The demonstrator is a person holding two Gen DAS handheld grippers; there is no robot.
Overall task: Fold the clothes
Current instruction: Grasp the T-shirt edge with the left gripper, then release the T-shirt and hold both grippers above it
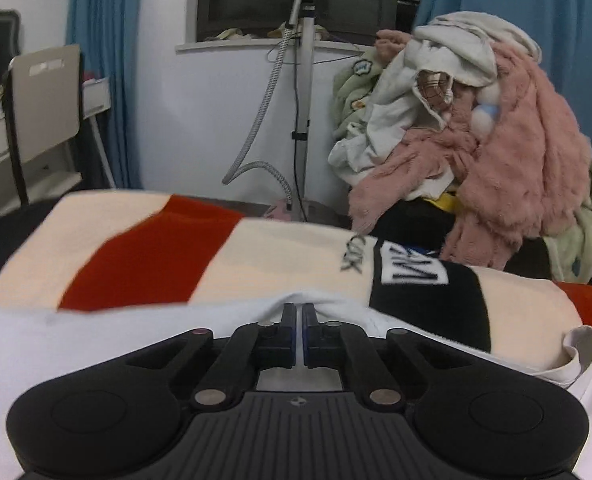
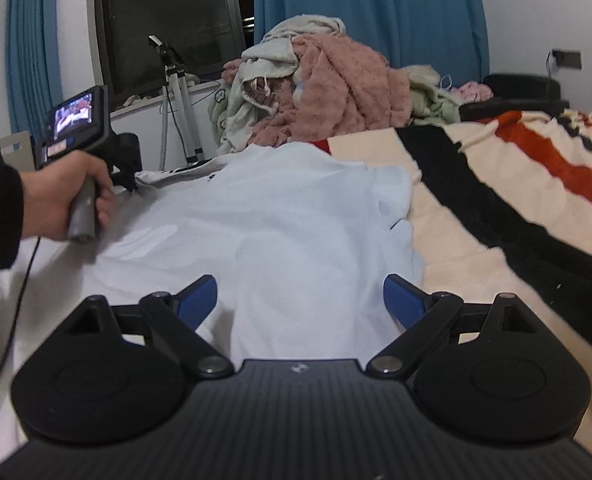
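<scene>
White garment (image 2: 280, 216): lay spread on the striped blanket (image 2: 496, 184), its right edge near bare blanket. Left gripper (image 1: 300, 312): jaws pinched shut on the garment's far edge. Right gripper (image 2: 300, 300): jaws wide apart above the cloth, gripping nothing. Clothes pile (image 2: 320, 88): behind.

2 wrist views, low, sharing clothes pile (image 1: 476, 128)

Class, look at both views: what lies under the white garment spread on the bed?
The white garment lies on a striped blanket of cream, red and black, which shows beyond its far and right edges. The blanket's pattern directly beneath the garment is covered, and whatever lies under the blanket cannot be seen.
</scene>
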